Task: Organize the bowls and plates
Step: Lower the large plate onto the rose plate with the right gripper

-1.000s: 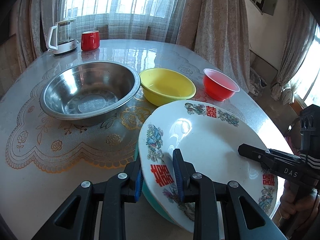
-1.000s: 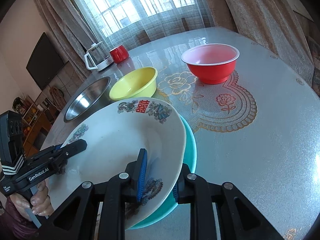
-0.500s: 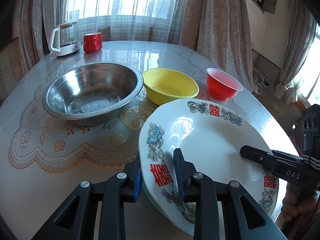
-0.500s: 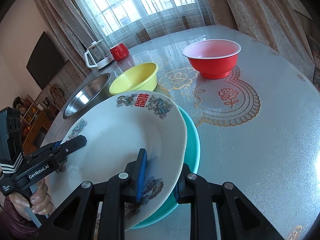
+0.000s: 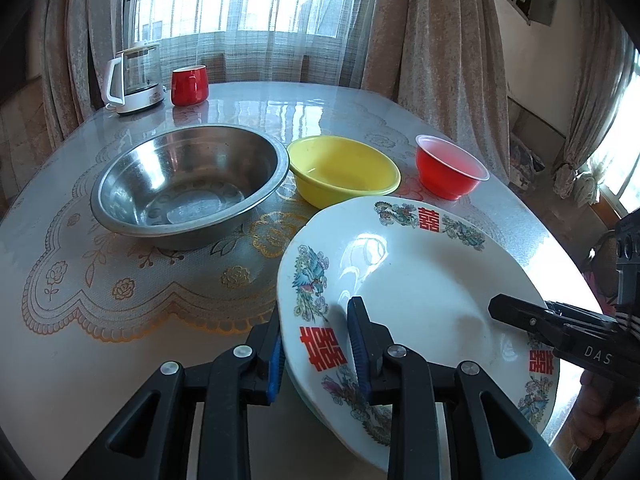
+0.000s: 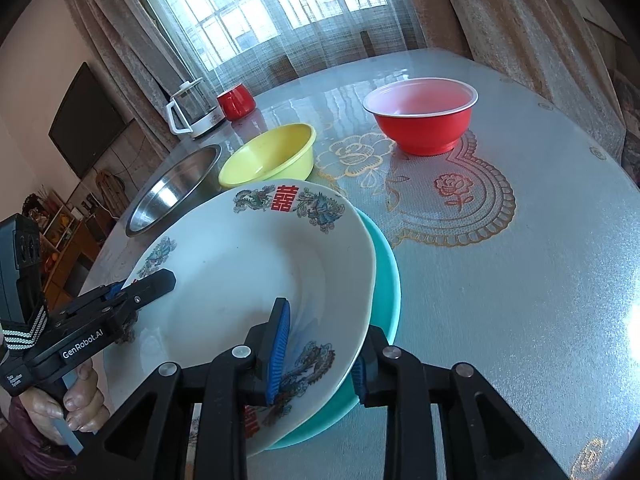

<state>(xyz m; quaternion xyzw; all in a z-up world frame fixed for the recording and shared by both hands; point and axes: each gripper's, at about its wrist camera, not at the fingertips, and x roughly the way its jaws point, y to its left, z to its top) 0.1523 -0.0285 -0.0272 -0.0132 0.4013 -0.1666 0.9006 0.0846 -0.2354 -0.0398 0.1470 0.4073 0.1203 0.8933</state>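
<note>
A white plate [image 5: 420, 280] with red characters and bird patterns lies on a teal plate [image 6: 386, 280] at the table's near edge. My left gripper [image 5: 316, 332] is shut on the white plate's left rim, one pad on top and one under the edge. My right gripper [image 6: 324, 332] straddles the right rims of both plates. Its jaws are opening, and its upper pad stands just off the white plate. Each gripper shows in the other's view, the left gripper [image 6: 160, 280] and the right gripper [image 5: 504, 308]. Behind stand a steel bowl [image 5: 188, 188], a yellow bowl [image 5: 344, 168] and a red bowl [image 5: 450, 168].
A white kettle [image 5: 136, 80] and a red mug [image 5: 189, 85] stand at the far left of the round table [image 6: 520, 280]. The three bowls sit in a row across its middle. A hand [image 6: 76, 404] holds the left gripper. Curtains and windows lie beyond.
The white plate has settled lower over the teal plate, which now barely shows in the left wrist view. The right gripper's jaws have spread slightly.
</note>
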